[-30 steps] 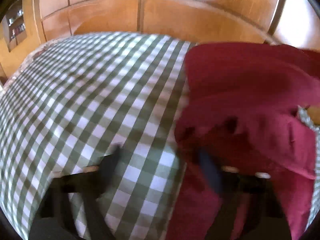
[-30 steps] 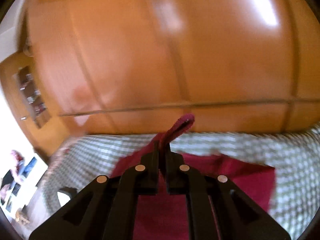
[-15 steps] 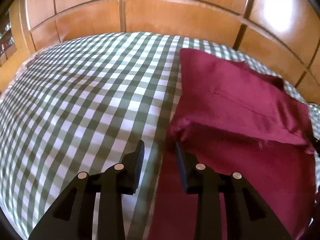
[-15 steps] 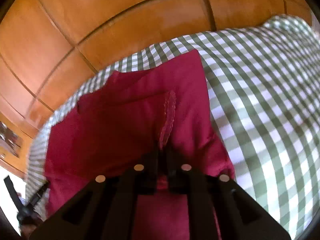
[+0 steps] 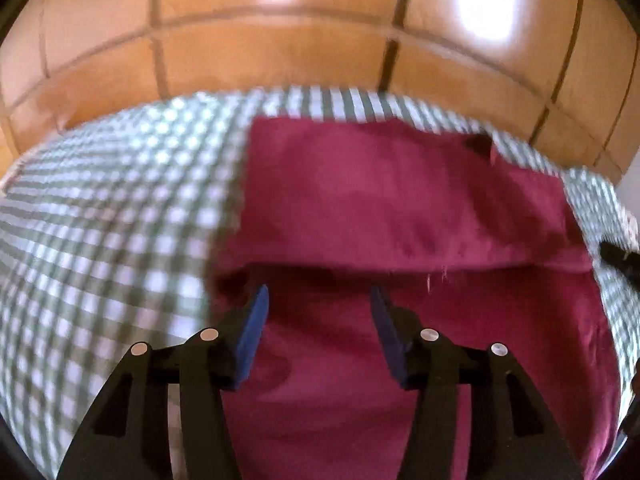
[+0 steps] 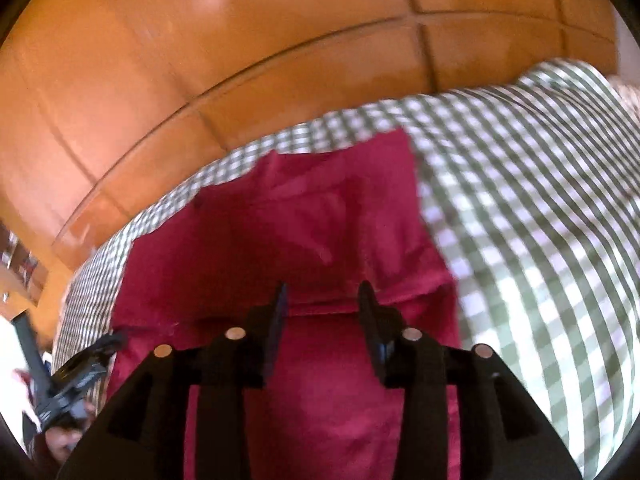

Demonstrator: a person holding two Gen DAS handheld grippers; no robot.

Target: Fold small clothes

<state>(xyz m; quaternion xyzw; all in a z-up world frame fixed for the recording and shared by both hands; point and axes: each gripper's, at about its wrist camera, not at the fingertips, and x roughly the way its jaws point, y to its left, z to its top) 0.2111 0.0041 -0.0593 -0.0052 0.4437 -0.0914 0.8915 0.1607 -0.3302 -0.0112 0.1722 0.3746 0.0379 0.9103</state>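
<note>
A dark red garment (image 5: 384,200) lies on the green-and-white checked cloth (image 5: 112,216), its far part folded over toward me with the folded edge running across just beyond both grippers. In the left wrist view my left gripper (image 5: 318,300) hovers over the garment's near left part, jaws opening, nothing between the pads. In the right wrist view the same garment (image 6: 304,220) fills the middle. My right gripper (image 6: 322,296) sits above its folded edge, jaws opening, the cloth lying below them and not pinched. The left gripper (image 6: 76,376) shows at the left edge of that view.
The checked cloth (image 6: 540,208) covers a bed or table that runs to the right and left of the garment. Behind it stand glossy wooden panels (image 5: 280,48). A tip of the right gripper (image 5: 618,258) shows at the right edge of the left wrist view.
The right gripper came down with the garment's edge and let it go; its jaws now stand apart. The left gripper moved right over the garment, its jaws narrowing and then widening again.
</note>
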